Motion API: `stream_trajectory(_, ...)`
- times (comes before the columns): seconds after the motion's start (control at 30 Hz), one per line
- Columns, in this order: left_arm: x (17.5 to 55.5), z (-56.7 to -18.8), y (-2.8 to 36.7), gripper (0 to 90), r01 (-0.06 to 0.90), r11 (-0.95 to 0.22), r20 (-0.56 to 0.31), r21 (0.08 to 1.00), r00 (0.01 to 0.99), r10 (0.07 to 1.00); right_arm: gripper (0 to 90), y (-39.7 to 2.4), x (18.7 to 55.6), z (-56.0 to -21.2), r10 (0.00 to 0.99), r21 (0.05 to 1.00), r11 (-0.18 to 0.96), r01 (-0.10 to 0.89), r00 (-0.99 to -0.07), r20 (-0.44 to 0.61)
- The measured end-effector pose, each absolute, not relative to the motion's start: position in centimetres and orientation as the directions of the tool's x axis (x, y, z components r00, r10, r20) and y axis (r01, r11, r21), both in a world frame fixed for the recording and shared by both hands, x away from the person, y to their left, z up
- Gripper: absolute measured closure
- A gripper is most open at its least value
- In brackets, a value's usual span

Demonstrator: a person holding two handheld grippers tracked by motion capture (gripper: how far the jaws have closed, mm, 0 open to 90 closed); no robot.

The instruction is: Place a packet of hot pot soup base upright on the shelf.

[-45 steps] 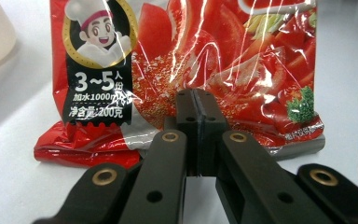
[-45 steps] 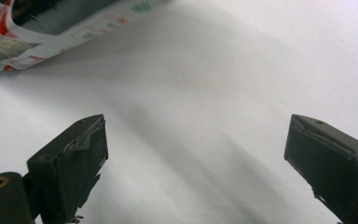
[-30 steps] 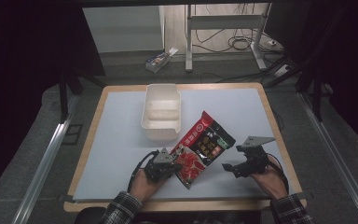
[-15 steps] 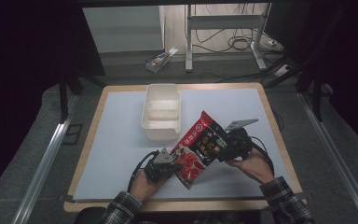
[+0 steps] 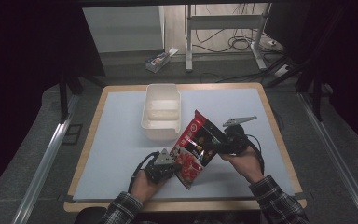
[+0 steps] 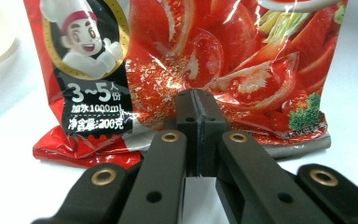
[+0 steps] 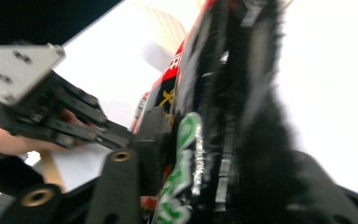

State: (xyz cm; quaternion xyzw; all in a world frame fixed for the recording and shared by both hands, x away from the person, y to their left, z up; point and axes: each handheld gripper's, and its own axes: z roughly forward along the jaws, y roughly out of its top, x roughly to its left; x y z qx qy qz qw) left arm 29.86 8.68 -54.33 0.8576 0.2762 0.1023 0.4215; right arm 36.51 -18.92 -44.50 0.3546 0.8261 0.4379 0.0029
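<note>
A red sauce packet [image 5: 196,147] with a cartoon chef and tomato pictures is held tilted above the blue mat [image 5: 116,140]. My left gripper [image 5: 171,165] is shut on the packet's lower edge [image 6: 205,56]; its jaws [image 6: 196,100] meet with the film between them. My right gripper [image 5: 220,142] has come in from the right, and its jaws have just been closing with the packet's upper right side [image 7: 186,135] between them. The right gripper view is blurred, but its pads [image 7: 151,140] appear to press on the packet.
A white rectangular container [image 5: 160,132] stands on the mat just behind the packet, toward the far middle. The wooden table edge [image 5: 279,135] frames the mat. A small box [image 5: 157,59] and cables lie on the floor beyond the table.
My right gripper moved left and slightly up from the mat's right side to the packet and closed onto it. The left gripper and the packet stayed where they were.
</note>
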Motion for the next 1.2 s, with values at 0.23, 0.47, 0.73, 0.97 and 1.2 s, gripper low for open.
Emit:
stream_trajectory(0.23, 29.3, -53.7, 9.2, 80.9, 0.374, -0.482, -0.048, 0.792, 0.826, 0.562, 71.8, -18.9, 36.7, -43.7, 0.563, 0.753, 0.313, 0.578, -0.752, 0.344)
stream_trajectory(0.47, 28.4, -52.9, 9.4, 63.3, 0.344, -0.447, -0.043, 0.826, 0.829, 0.558, 73.4, -18.7, 36.5, -41.7, 0.552, 0.781, 0.339, 0.525, -0.783, 0.286)
stream_trajectory(0.73, 27.9, -52.6, 9.7, 37.8, 0.333, -0.438, -0.014, 0.835, 0.808, 0.589, 73.5, -19.4, 36.3, -39.9, 0.555, 0.799, 0.350, 0.489, -0.795, 0.244)
stream_trajectory(0.97, 27.8, -52.5, 10.0, 26.8, 0.339, -0.425, -0.008, 0.839, 0.790, 0.614, 73.3, -20.4, 36.7, -38.9, 0.570, 0.810, 0.332, 0.483, -0.787, 0.236)
stream_trajectory(1.2, 27.6, -52.3, 10.3, 23.3, 0.343, -0.424, -0.004, 0.838, 0.781, 0.625, 73.2, -21.0, 37.3, -38.2, 0.583, 0.817, 0.322, 0.478, -0.780, 0.227)
